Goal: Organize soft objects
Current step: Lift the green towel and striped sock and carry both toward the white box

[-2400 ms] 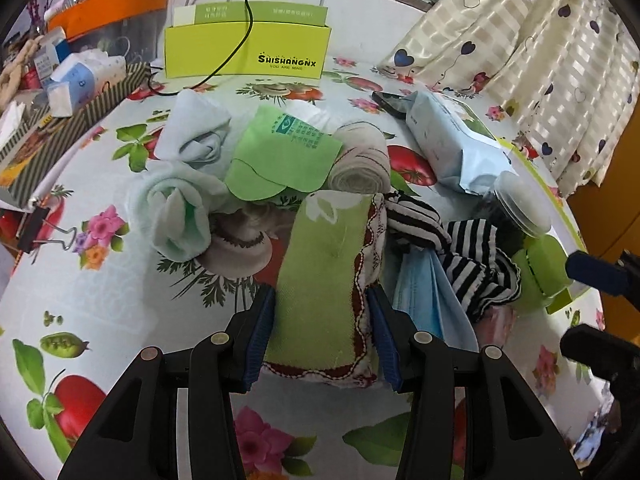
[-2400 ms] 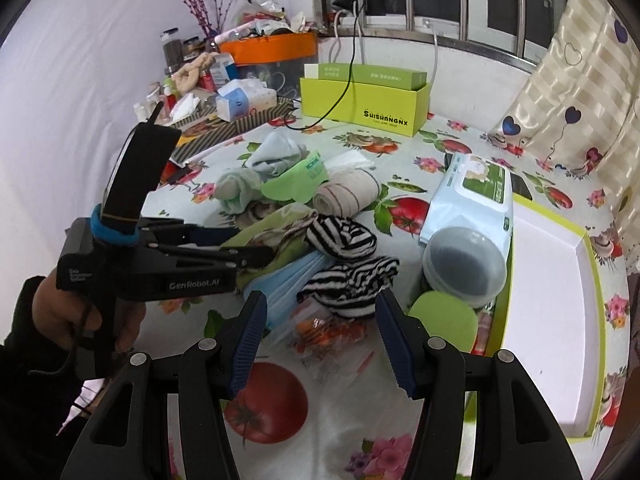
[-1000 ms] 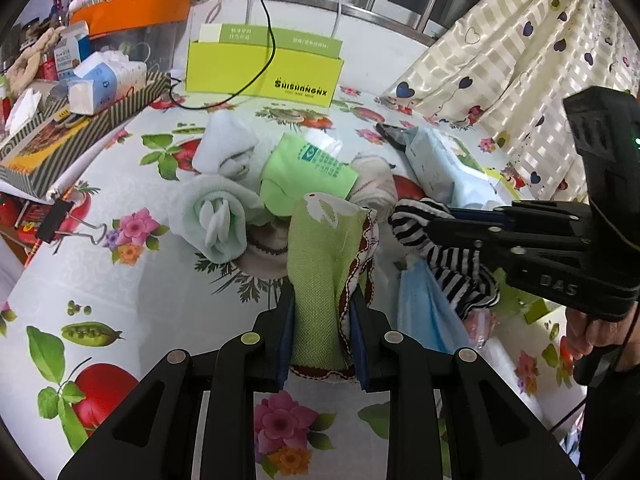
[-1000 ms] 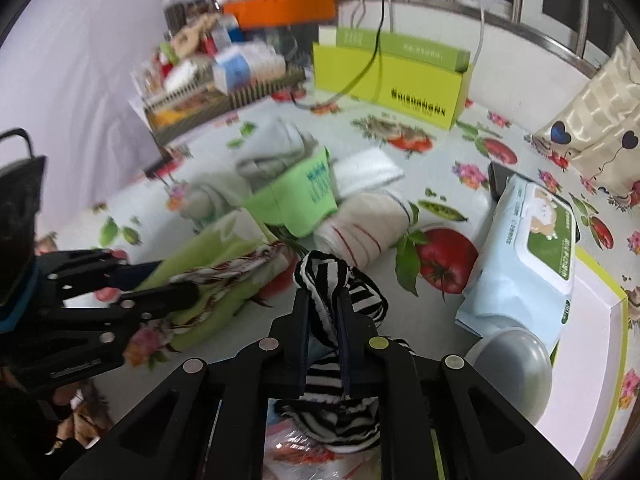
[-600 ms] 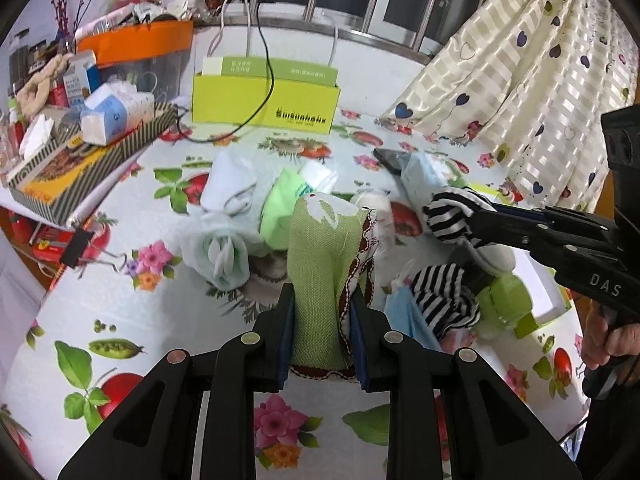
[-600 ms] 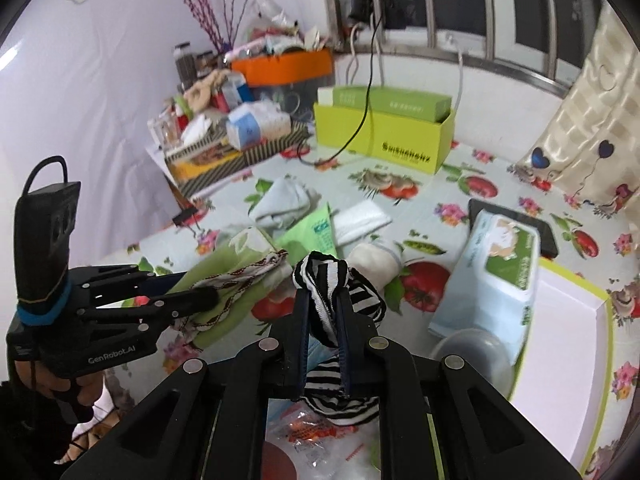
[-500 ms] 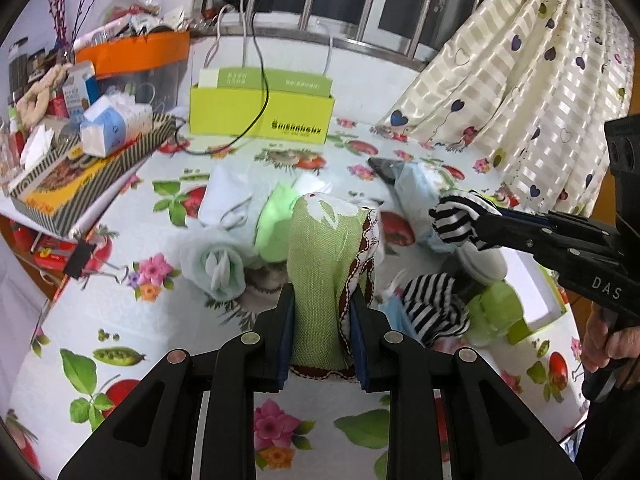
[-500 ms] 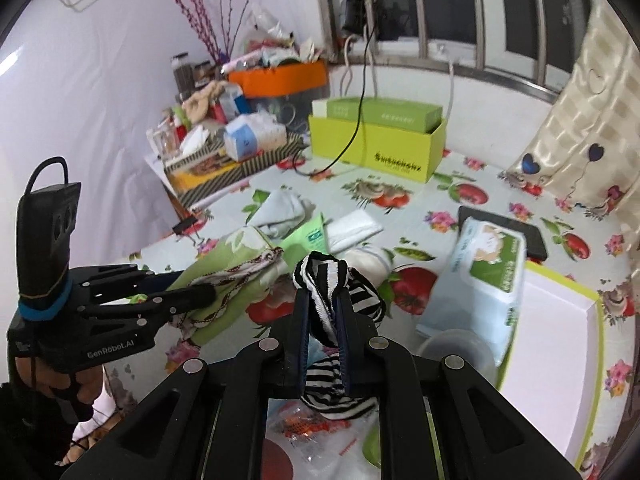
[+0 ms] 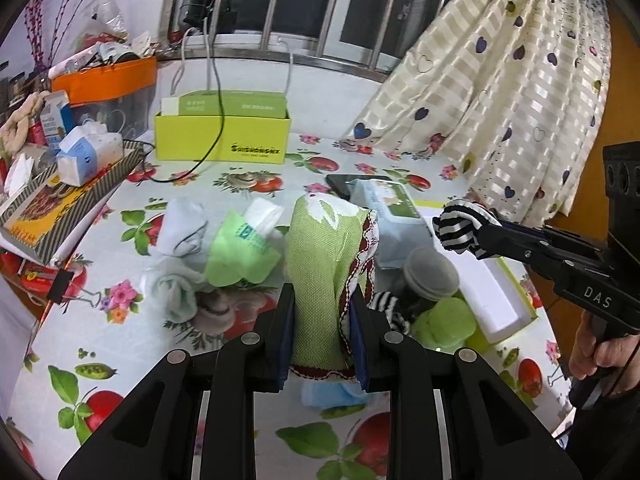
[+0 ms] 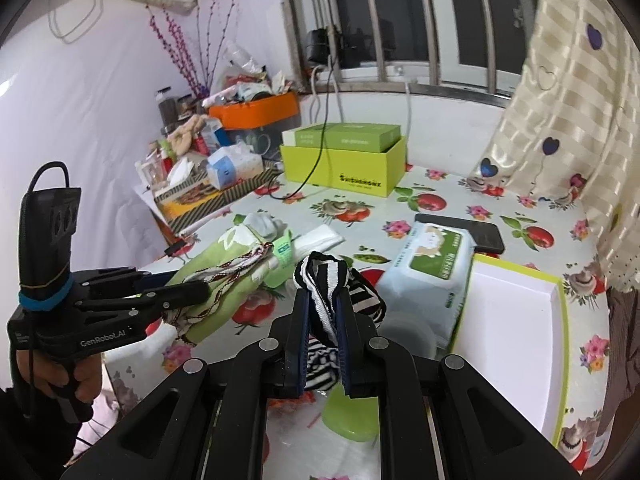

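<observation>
Two claws are in view, each clamped on fabric above the fruit-and-flower patterned worktop (image 9: pixel 240 184). Left claw (image 9: pixel 322 312): both blue pads press the sides of a folded green cloth (image 9: pixel 324 256) with a dark red and white scalloped trim; the cloth stands upright between the pads, clear of the worktop. In the right wrist view the same cloth (image 10: pixel 224 264) sticks out from the left claw (image 10: pixel 200 286) at 9 o'clock, tilted upward. Right claw (image 10: pixel 323 320): pads nearly together, pinching a black-and-white striped sock (image 10: pixel 322 280) that bunches above the fingertips and hangs below them. In the left wrist view this sock (image 9: pixel 460 228) sits at 3 o'clock at the tip of the right claw (image 9: pixel 486 236), above the white-lined tray (image 9: pixel 504 300) with the yellow-green rim. A second striped piece (image 9: pixel 386 308) lies on the worktop beside a grey-lidded jar (image 9: pixel 430 274). A wet-wipes pack (image 10: pixel 434 268) lies just left of the tray. At 10 o'clock in the left wrist view, a light green pouch (image 9: pixel 240 252) and pale rolled socks (image 9: pixel 182 228) lie on the worktop. A yellow-green box (image 9: pixel 222 136) stands at 11 o'clock near the window wall.
</observation>
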Demonstrator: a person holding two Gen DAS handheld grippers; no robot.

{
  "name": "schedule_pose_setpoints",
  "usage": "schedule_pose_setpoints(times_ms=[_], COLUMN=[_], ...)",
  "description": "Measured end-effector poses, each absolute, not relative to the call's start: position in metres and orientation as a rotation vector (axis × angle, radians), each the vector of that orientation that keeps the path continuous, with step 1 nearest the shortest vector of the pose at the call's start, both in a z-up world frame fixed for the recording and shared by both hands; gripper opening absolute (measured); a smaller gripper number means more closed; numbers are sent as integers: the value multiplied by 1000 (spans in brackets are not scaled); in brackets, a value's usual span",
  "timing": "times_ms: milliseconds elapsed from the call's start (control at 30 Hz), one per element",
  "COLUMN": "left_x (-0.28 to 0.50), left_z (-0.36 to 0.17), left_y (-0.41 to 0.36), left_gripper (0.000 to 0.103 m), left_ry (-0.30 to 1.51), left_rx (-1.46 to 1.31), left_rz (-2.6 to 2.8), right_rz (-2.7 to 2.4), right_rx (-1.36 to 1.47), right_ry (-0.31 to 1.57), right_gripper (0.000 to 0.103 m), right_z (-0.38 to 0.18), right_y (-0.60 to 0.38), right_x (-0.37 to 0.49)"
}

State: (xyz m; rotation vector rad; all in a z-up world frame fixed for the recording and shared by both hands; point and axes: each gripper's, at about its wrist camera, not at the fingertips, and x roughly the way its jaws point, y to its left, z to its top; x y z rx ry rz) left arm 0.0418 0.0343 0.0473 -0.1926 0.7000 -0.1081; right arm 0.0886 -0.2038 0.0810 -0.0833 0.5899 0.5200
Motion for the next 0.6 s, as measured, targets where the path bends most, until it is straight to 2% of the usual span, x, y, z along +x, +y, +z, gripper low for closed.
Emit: schedule_pose_setpoints(times_ms=[600], left_x=[87], left_z=[68], left_y=[-48], left_gripper=[26], left_ry=[704], left_rx=[-135], left_rz=[-267], right_rz=[369], right_rx=[28], right_ry=[578], right_gripper=[12], right_z=[74], right_y=[-299], right_x=[98])
